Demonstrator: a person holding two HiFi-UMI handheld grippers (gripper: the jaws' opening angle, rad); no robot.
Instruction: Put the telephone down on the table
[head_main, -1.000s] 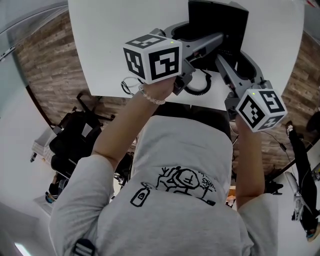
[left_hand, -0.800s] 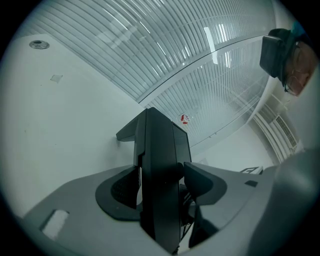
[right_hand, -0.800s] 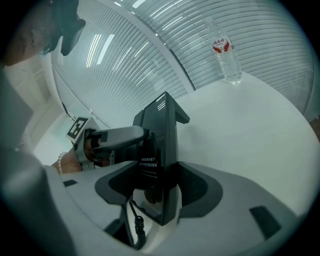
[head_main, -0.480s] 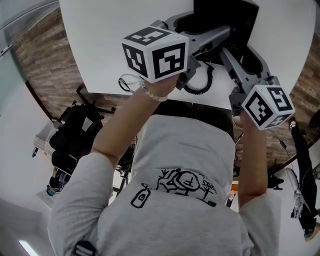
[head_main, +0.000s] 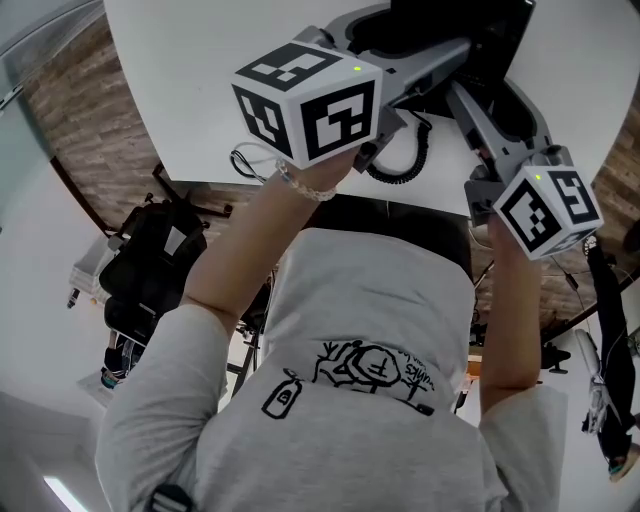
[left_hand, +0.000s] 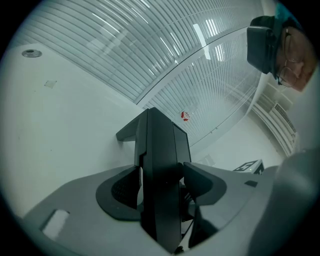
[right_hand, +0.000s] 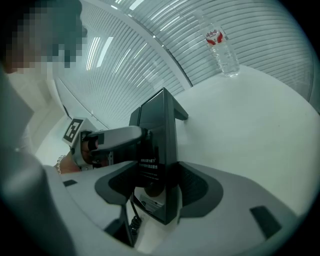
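Observation:
A black telephone (head_main: 455, 25) is over the white table (head_main: 220, 80), clamped from both sides. My left gripper (head_main: 420, 45) reaches it from the left. Its pads press on the telephone (left_hand: 160, 170) and the jaws are closing a little further. From the right, my right gripper (head_main: 495, 90) is shut on the telephone (right_hand: 157, 150) as well. The left gripper (right_hand: 110, 140) shows across from it in the right gripper view. The telephone's coiled cord (head_main: 405, 165) hangs onto the table by the near edge. I cannot tell whether the telephone touches the table.
A clear water bottle (right_hand: 222, 47) with a red label stands at the far side of the table (right_hand: 260, 125). The table's near edge runs just before the person's body. Below on the left, a black bag (head_main: 150, 270) sits on the wooden floor.
Both grippers keep their hold on the telephone in about the same place. The left gripper has rolled slightly. The head view has shifted a little, so everything sits higher in the picture.

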